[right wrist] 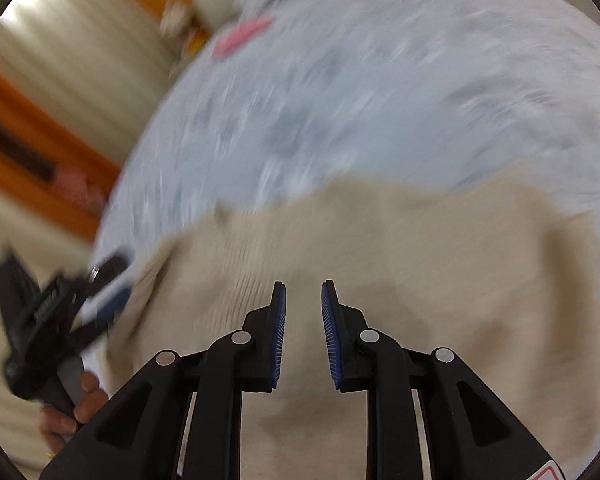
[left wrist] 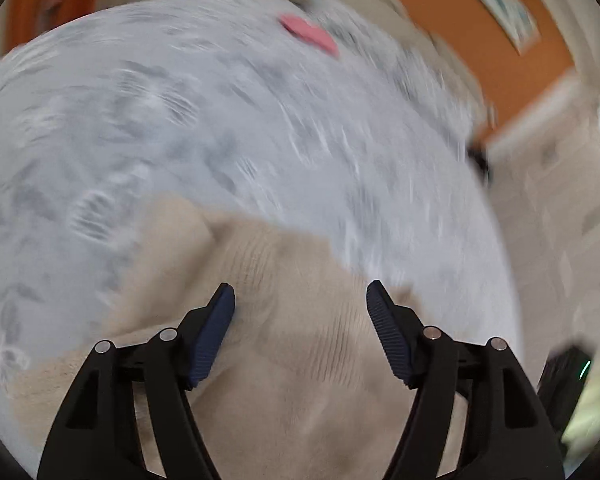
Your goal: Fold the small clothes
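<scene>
A beige knit garment (left wrist: 284, 344) lies on a pale blue patterned cloth (left wrist: 220, 120) that covers the table. My left gripper (left wrist: 300, 296) hovers over the garment with its jaws wide open and empty. In the right wrist view the same garment (right wrist: 400, 240) fills the lower half. My right gripper (right wrist: 303, 292) is over it, jaws parted by a narrow gap with nothing between them. The left gripper (right wrist: 100, 304) shows at the left edge of that view, held by a hand (right wrist: 76, 408). Both views are blurred by motion.
A pink object (left wrist: 310, 34) lies at the far side of the cloth, also seen in the right wrist view (right wrist: 240, 36). Orange wall and furniture (left wrist: 460, 12) stand beyond the table. The table's edge (right wrist: 112, 216) drops off at the left.
</scene>
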Tool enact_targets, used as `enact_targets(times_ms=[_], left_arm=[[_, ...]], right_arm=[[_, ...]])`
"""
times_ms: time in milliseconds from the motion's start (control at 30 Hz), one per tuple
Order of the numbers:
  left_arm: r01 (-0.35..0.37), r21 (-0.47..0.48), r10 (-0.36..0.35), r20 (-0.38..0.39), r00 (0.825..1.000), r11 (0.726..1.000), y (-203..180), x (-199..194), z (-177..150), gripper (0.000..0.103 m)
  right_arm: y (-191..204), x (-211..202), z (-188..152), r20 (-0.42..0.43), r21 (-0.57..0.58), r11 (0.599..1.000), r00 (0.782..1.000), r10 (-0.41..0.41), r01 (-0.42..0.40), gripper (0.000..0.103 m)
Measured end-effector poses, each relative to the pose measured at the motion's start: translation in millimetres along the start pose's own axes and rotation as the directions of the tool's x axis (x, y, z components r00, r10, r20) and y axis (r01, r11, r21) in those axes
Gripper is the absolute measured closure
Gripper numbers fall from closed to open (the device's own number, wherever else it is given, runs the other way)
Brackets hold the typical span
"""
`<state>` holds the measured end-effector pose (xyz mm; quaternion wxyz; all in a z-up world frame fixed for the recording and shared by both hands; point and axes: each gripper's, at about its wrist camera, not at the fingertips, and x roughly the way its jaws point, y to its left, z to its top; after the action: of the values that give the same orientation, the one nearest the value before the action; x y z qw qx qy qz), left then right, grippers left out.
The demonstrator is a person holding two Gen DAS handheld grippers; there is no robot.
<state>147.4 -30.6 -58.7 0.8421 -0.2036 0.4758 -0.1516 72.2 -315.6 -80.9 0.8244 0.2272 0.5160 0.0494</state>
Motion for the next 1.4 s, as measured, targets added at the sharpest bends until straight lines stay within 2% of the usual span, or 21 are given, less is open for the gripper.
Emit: enact_targets(times_ms=[67,133,167,233,267,333,400,500,533,600,667,733,800,867,1033,1133,1167,1233,1267,1300,1400], left_arm=[[-0.069,0.100,0.074,-0.047,0.996,0.993,-8.6,24.6,-14.0,0.034],[-0.160,0.168,0.165,-0.019,0.986,0.973,-9.6,38.2,-19.8,0.034],[-0.179,0.186,0.183,-0.006,0.983,0.966,-9.3,39.6,-19.5,0.033],[-0.182,0.173,0.185,0.001,0.983,0.968,-7.1,39.5,-10.1,0.031],[-0.174,0.139,0.173,0.015,0.985,0.975,-2.7,36.0,-3.7,0.031],[-0.170,0.031,0.167,0.084,0.982,0.985,17.5,15.2,6.1,0.031],[-0.222,-0.051,0.227,0.150,0.962,0.974,40.0,-5.7,16.8,0.030],[-0.279,-0.241,0.337,0.243,0.910,0.929,88.5,-40.6,27.6,0.025],[-0.283,-0.322,0.371,0.259,0.892,0.903,107.8,-50.8,28.4,0.025],[-0.278,-0.432,0.413,0.258,0.873,0.858,132.6,-60.9,27.8,0.025],[-0.255,-0.482,0.413,0.257,0.874,0.838,144.8,-63.7,27.0,0.025],[-0.246,-0.458,0.394,0.261,0.882,0.854,141.3,-63.9,25.2,0.025],[-0.242,-0.409,0.367,0.262,0.893,0.880,130.3,-56.1,29.7,0.025],[-0.240,-0.341,0.339,0.269,0.901,0.909,114.2,-50.6,31.3,0.024],[-0.229,-0.231,0.293,0.303,0.907,0.946,82.1,-45.6,27.8,0.023],[-0.227,-0.185,0.276,0.310,0.910,0.956,74.3,-42.5,28.0,0.021],[-0.215,-0.176,0.261,0.309,0.914,0.961,73.1,-41.7,28.1,0.021],[-0.153,-0.158,0.196,0.315,0.928,0.976,70.5,-43.2,27.8,0.020],[-0.129,-0.146,0.169,0.314,0.934,0.981,68.3,-42.4,27.7,0.018],[-0.115,-0.128,0.150,0.305,0.941,0.985,65.2,-40.2,27.5,0.013],[-0.155,-0.079,0.169,0.227,0.959,0.985,56.5,-20.7,26.6,0.012]], right_arm=[[12.8,22.4,-8.7,-0.045,-0.072,0.996,0.997,-0.057,0.054,0.083],[24.2,33.0,-10.0,-0.041,-0.160,0.981,0.992,-0.116,0.108,0.084],[23.1,29.8,-8.4,-0.030,-0.173,0.979,0.993,-0.116,0.109,0.082],[25.5,23.8,3.2,-0.002,-0.165,0.983,0.997,-0.081,0.079,0.069],[27.2,22.8,7.9,0.006,-0.157,0.986,0.999,-0.048,0.049,0.062],[34.7,24.3,13.2,0.013,-0.160,0.987,1.000,0.009,-0.007,0.062],[45.9,27.7,13.9,0.010,-0.186,0.982,0.999,0.036,-0.034,0.062],[63.2,37.9,11.3,-0.025,-0.235,0.969,0.997,0.068,-0.072,0.060],[73.8,47.1,10.3,-0.047,-0.272,0.960,0.997,0.063,-0.074,0.058],[85.3,59.7,10.6,-0.052,-0.311,0.949,0.998,0.040,-0.055,0.052],[101.9,79.1,10.6,-0.057,-0.361,0.931,0.998,0.031,-0.050,0.052],[110.4,101.1,12.4,-0.076,-0.394,0.918,0.997,0.006,-0.036,0.064],[121.5,111.2,16.2,-0.063,-0.431,0.902,0.998,-0.007,-0.021,0.093],[129.7,112.4,23.7,-0.058,-0.430,0.903,0.998,-0.009,-0.017,0.097],[152.4,98.2,44.6,0.010,-0.434,0.900,0.999,0.046,-0.037,0.098],[146.8,129.5,46.7,-0.089,-0.419,0.908,0.995,-0.037,-0.004,0.094],[144.4,127.0,47.0,-0.090,-0.399,0.917,0.996,-0.024,-0.014,0.092],[132.6,99.6,46.5,-0.035,-0.372,0.928,0.999,-0.027,0.012,0.075],[125.9,84.6,44.2,0.005,-0.373,0.927,0.999,-0.043,0.042,0.060],[118.9,71.4,41.5,0.043,-0.372,0.925,0.997,-0.059,0.071,0.054],[60.1,21.3,32.6,0.152,-0.281,0.932,0.970,-0.190,0.227,0.046]])
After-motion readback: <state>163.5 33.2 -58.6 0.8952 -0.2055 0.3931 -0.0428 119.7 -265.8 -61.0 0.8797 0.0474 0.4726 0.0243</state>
